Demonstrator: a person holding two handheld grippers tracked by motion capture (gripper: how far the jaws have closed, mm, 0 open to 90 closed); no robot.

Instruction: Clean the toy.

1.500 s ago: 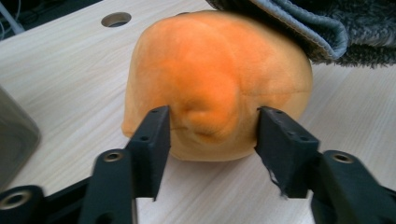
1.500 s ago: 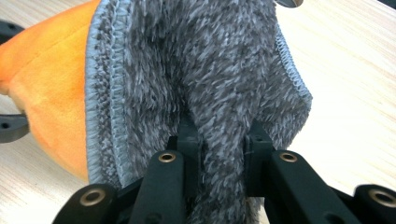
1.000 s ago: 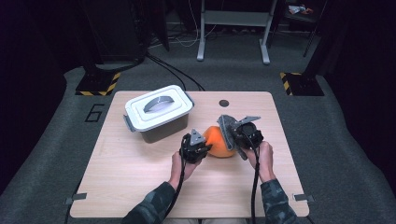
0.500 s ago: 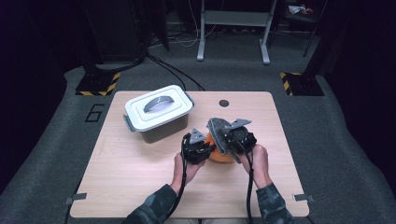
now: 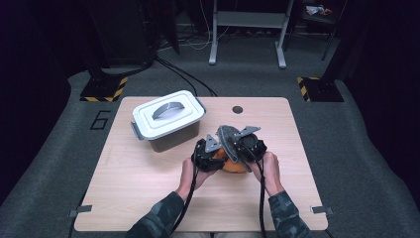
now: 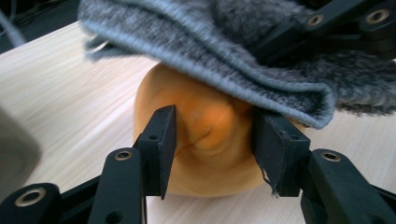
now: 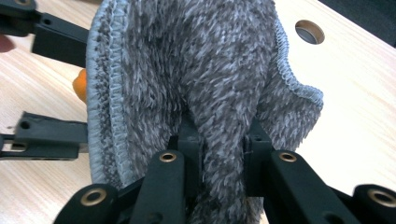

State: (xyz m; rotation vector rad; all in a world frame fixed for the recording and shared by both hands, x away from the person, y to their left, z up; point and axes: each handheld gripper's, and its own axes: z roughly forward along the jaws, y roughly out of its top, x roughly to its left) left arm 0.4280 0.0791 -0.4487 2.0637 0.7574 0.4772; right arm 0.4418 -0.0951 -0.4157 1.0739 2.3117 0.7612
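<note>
An orange, head-shaped soft object (image 5: 234, 166) (image 6: 205, 154) stands on the wooden table (image 5: 148, 188), between the person's two hands. My right gripper (image 5: 232, 143) (image 7: 222, 135) is shut on a fold of a grey fuzzy knit hat (image 5: 225, 133) (image 7: 196, 60). It holds the hat over the top of the orange object, and the hat's rim (image 6: 210, 51) drapes across it. My left gripper (image 5: 210, 150) (image 6: 212, 126) has just been opening. Its jaws stand apart on either side of a bump on the orange object, and the pads do not squeeze it.
A grey lidded container (image 5: 168, 120) with a handle on its white lid stands at the table's back left, close to my left gripper. A round hole (image 5: 237, 109) is in the table's far edge. Black cables run back from both grippers along the forearms.
My right gripper has carried the hat leftward and nearer, over the orange object. My left hand has stayed in place.
</note>
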